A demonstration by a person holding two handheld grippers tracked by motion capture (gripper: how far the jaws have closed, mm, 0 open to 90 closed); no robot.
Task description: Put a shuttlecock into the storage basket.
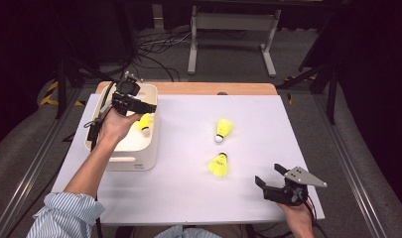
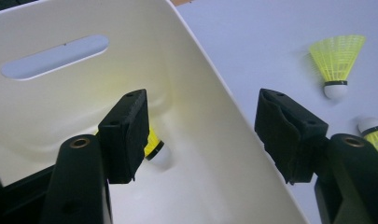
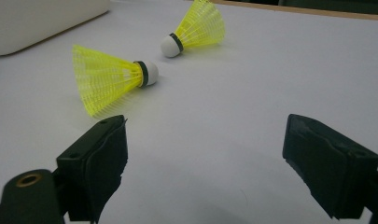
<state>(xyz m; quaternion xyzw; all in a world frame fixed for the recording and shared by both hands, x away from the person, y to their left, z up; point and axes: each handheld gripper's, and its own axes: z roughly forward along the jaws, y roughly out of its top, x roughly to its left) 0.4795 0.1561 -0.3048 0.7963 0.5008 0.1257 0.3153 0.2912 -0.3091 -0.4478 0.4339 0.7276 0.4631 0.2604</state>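
Each gripper has two black jaws faced with black pads and brass-coloured screw holes at the jaw bases. The right gripper (image 1: 269, 179) carries a grey three-cornered plate. The left sleeve (image 1: 64, 215) is blue-and-white striped, rolled up.

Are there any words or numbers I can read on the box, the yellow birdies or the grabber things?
None can be read.
Cream bin: a tiny dark mark on its front wall, too small and blurred to read.
Yellow shuttlecocks: no writing visible.
Left gripper and right gripper: no labels visible.
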